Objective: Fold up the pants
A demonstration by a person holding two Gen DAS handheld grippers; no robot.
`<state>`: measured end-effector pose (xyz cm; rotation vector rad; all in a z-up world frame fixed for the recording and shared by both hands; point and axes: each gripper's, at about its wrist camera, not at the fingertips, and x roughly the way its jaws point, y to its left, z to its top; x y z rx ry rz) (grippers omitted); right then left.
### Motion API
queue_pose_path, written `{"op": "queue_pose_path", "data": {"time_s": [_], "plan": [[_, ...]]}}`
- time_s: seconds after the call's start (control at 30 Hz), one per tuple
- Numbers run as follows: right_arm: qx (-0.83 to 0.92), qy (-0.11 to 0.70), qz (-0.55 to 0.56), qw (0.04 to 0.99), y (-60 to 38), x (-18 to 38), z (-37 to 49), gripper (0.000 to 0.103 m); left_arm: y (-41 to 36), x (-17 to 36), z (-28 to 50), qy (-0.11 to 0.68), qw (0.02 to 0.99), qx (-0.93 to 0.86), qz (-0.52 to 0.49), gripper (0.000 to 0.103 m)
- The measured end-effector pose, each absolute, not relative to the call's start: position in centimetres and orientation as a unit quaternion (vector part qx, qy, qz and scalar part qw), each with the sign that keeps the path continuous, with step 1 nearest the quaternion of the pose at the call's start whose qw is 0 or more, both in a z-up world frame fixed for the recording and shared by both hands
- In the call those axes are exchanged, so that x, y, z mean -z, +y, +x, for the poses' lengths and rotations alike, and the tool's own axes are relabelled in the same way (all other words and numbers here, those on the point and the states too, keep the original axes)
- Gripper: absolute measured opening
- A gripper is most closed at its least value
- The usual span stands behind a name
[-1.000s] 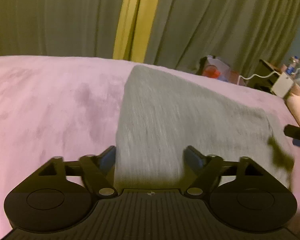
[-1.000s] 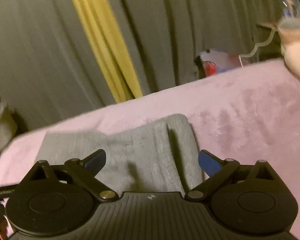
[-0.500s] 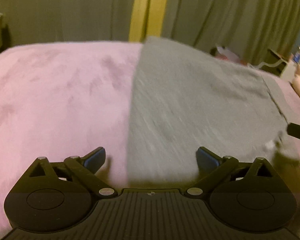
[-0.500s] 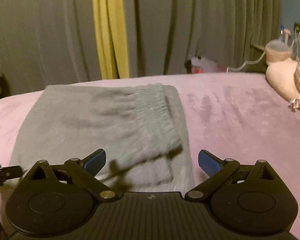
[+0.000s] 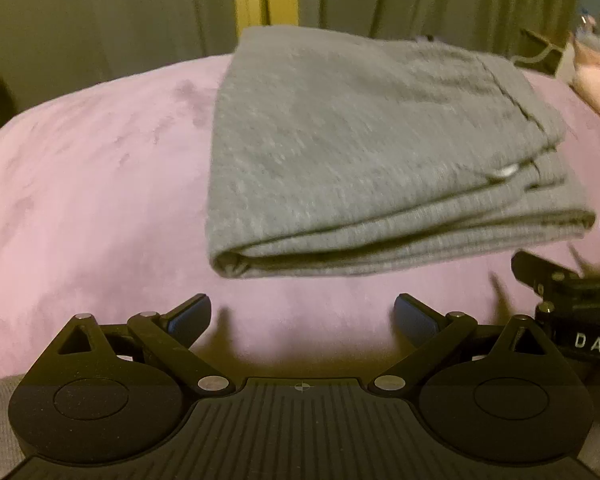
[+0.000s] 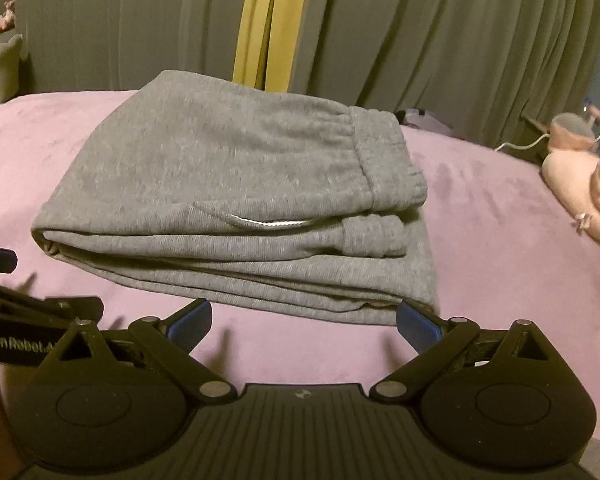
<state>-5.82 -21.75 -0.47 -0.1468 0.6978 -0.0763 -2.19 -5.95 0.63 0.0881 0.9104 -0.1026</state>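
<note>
Grey pants (image 6: 236,208), soft heathered knit like sweatpant fleece, lie folded into a thick rectangular stack on the pink plush bedspread (image 6: 500,240), whose nap shows darker brushed streaks. Several layers show as stacked rounded edges along the near side; a gathered, ribbed elastic waistband (image 6: 380,152) sits on top at the right end, with a pale drawstring cord (image 6: 268,222) peeking from between layers. Left gripper (image 5: 302,314): jaws spread wide, blue-padded tips over bare bedspread just short of the stack's near fold, holding nothing. Right gripper (image 6: 304,320): jaws likewise spread, its right pad just beside the stack's near right corner; contact cannot be judged. Behind the bed hang pleated olive-grey curtains (image 6: 420,40) with a yellow strip (image 6: 260,24) between them. A pink plush toy (image 6: 580,184) lies at far right.
</note>
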Motion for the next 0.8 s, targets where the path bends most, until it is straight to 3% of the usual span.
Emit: {"op": "queue_pose_path", "data": {"time_s": [0.8], "plan": [[0.037,0.345,-0.019,0.938,-22.9,0.8,-5.4,0.099,-5.6,0.0,-2.3,0.427,0.902,0.05,0.029,0.101]]}}
